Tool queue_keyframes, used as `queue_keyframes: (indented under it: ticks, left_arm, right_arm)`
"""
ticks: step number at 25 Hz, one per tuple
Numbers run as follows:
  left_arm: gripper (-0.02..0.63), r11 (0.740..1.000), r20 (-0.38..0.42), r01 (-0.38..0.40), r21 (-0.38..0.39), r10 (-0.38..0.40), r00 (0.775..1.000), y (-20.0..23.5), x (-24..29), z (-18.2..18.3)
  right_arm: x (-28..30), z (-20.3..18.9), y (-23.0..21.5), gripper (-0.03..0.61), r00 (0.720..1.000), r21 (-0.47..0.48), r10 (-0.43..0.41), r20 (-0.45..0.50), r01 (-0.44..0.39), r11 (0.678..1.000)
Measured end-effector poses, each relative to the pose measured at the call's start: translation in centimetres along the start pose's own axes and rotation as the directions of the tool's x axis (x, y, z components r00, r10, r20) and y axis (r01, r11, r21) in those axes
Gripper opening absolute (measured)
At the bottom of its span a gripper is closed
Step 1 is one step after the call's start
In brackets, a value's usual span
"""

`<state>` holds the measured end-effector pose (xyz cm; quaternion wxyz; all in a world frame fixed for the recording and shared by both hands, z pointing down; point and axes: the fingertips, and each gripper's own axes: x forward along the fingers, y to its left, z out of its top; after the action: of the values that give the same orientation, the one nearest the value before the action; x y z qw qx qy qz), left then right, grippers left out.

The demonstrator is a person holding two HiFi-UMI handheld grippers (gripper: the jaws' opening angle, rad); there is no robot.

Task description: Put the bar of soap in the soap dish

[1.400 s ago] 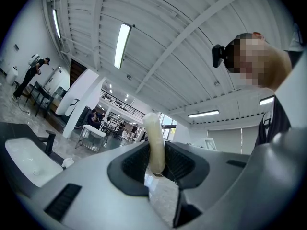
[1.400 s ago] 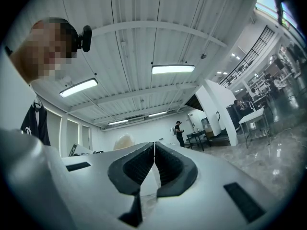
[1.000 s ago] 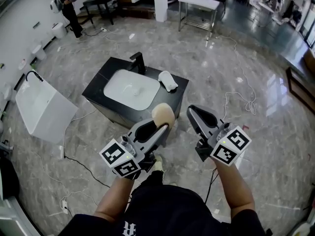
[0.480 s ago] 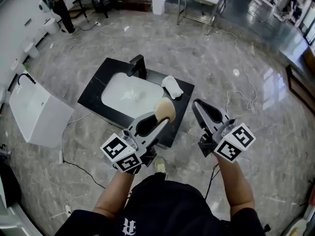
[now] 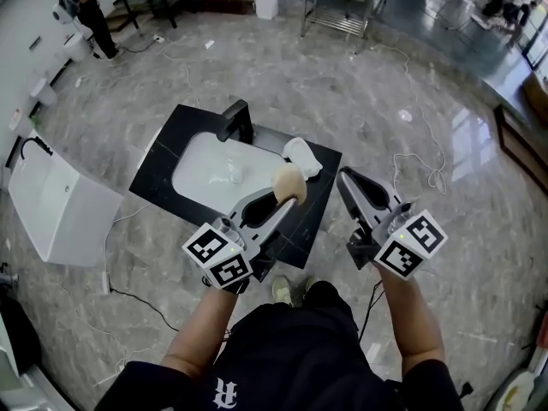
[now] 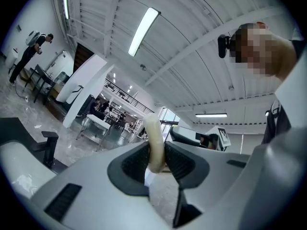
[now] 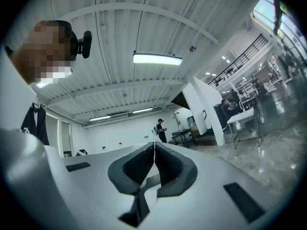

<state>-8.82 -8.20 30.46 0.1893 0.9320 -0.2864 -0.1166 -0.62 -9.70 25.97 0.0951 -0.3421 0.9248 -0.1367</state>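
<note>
Fingers of the left gripper (image 5: 281, 199) clamp the pale oval bar of soap (image 5: 288, 182), now carried nearer the white soap dish (image 5: 302, 157) at one o'clock, so placing looks close. The right gripper (image 5: 346, 179) stays closed, empty.

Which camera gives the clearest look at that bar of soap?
The head view: it shows the broad tan face of the bar of soap, pinched at the tip of the left gripper. The left gripper view shows it only edge-on, a thin pale strip between the jaws. The right gripper view misses it entirely.

A big open hall: marble floor (image 5: 402, 84), freestanding sink counter (image 5: 161, 163), strip lights (image 6: 144, 30).
</note>
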Motion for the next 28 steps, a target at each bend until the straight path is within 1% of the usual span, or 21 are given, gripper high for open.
queue_keyframes:
  ticks: [3,8,13,18,22,26,28]
  left_arm:
    - [0.107,0.999,-0.012,-0.012,-0.029,0.012,1.000,1.9,1.0,-0.8]
    - [0.107,0.998,-0.039,-0.044,-0.043,0.043,0.998,5.6,3.3,-2.5]
    - [0.107,0.997,-0.050,-0.068,-0.044,0.066,0.997,9.9,6.6,-4.1]
    - [0.106,0.992,-0.086,-0.100,-0.074,0.094,0.992,14.7,10.4,-7.5]
    - [0.107,0.985,-0.107,-0.125,-0.118,0.113,0.988,18.6,13.1,-10.6]
    - [0.106,0.973,-0.131,-0.156,-0.168,0.135,0.982,22.2,14.9,-14.0]
    - [0.106,0.968,-0.147,-0.175,-0.181,0.150,0.978,23.7,15.4,-15.4]
  right_arm:
    - [1.0,-0.4,-1.3,0.009,1.000,0.012,0.001,-0.010,-0.001,1.000]
    - [3.3,-1.2,-4.2,0.009,0.999,0.020,0.032,-0.028,-0.031,0.999]
    - [6.2,-1.2,-8.9,0.009,0.996,0.048,0.075,-0.046,-0.073,0.996]
    - [8.9,-1.6,-14.1,0.009,0.991,0.084,0.118,-0.069,-0.112,0.990]
    - [10.8,-3.5,-18.1,0.009,0.983,0.110,0.151,-0.103,-0.139,0.984]
    - [12.2,-6.6,-21.3,0.009,0.970,0.132,0.185,-0.155,-0.165,0.977]
    - [13.0,-8.2,-22.5,0.009,0.965,0.146,0.199,-0.173,-0.175,0.974]
